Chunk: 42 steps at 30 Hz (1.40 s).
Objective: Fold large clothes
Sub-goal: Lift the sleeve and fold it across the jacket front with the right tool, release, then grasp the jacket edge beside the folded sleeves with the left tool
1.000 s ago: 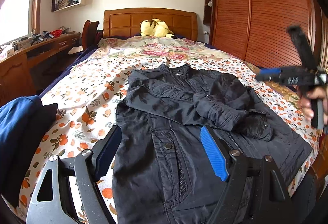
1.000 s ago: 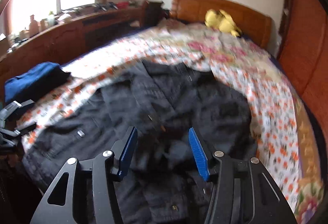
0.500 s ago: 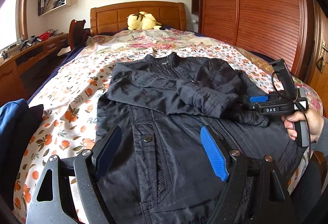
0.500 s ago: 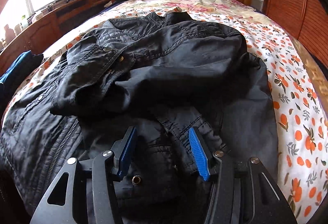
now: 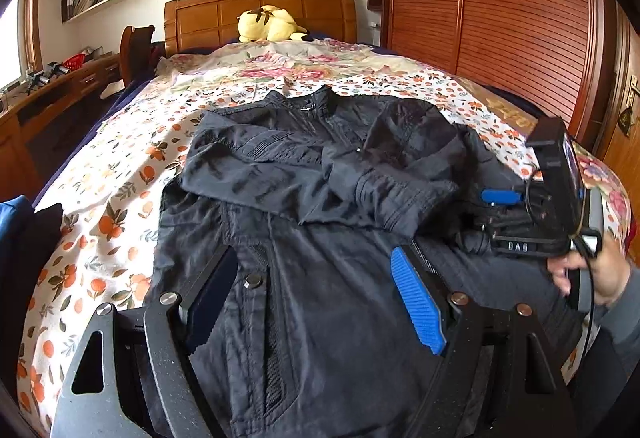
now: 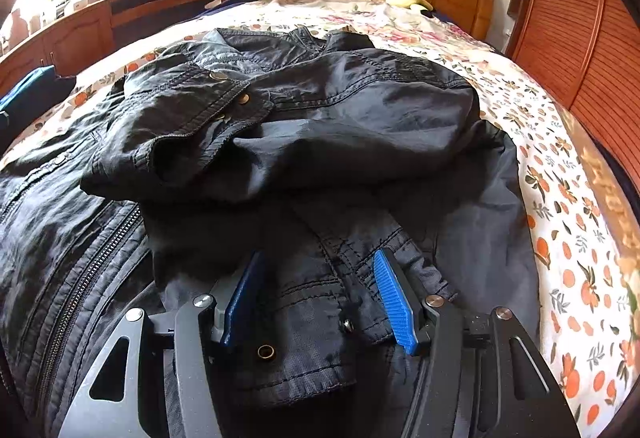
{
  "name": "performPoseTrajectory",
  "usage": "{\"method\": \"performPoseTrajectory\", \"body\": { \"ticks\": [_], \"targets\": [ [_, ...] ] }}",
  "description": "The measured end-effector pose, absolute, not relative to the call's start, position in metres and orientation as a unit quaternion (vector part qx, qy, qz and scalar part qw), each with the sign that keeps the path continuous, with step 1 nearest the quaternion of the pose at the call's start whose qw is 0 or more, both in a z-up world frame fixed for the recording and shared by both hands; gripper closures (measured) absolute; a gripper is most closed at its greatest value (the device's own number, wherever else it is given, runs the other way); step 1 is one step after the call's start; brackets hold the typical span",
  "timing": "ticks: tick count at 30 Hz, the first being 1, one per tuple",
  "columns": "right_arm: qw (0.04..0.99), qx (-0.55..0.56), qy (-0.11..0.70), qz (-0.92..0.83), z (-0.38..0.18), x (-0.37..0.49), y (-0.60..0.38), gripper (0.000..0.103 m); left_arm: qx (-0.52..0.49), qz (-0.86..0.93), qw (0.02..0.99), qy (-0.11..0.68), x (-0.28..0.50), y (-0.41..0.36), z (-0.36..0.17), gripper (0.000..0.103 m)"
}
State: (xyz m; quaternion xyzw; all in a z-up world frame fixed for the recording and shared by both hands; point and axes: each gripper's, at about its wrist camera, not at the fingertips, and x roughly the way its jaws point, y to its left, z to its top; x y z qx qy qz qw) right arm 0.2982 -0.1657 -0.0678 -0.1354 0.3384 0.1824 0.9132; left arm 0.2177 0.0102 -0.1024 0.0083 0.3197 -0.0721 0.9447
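A black jacket (image 5: 320, 238) is lying face up on the bed (image 5: 100, 205), sleeves crossed over its chest. The right gripper (image 6: 320, 298) is straddling a cuff (image 6: 316, 318) with fingers spread, gripping nothing; the left gripper (image 5: 320, 310) is hovering open above the hem. Next, closing on the cuff seems due.

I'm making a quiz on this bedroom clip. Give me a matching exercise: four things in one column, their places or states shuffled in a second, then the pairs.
Things:
1. black jacket
2. yellow plush toy
3. right gripper
4. left gripper

Places or states:
A. by the wooden headboard
B. open, over the jacket's lower front
C. spread on the floral bedspread, sleeves folded across the chest
D. open, fingers either side of a sleeve cuff

Pairs: 1-C, 2-A, 3-D, 4-B
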Motion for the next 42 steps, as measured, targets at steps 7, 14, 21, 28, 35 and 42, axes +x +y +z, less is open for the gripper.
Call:
{"method": "performPoseTrajectory", "body": {
  "ticks": [7,14,21,28,35,42],
  "targets": [
    [0.922,-0.111,0.313,0.198,-0.049,0.27,-0.19,0.043,-0.015,-0.105,0.938,0.331,0.253,-0.017,-0.093,0.023],
    [0.932,-0.092,0.294,0.189,-0.029,0.244,-0.217,0.043,0.009,-0.159,0.922,0.354,0.291,-0.073,-0.098,0.037],
    [0.943,-0.056,0.275,0.177,-0.008,0.227,-0.245,0.043,0.054,-0.168,0.907,0.382,0.301,-0.103,-0.114,0.037],
    [0.944,-0.032,0.279,0.175,-0.01,0.226,-0.254,0.043,0.108,-0.141,0.902,0.393,0.301,-0.105,-0.127,0.051],
    [0.943,-0.037,0.282,0.174,-0.011,0.228,-0.248,0.043,0.143,-0.102,0.908,0.381,0.295,-0.092,-0.122,0.095],
    [0.942,-0.037,0.293,0.159,-0.019,0.234,-0.25,0.043,0.096,-0.051,0.942,0.319,0.262,-0.045,-0.084,0.097]
  ]
}}
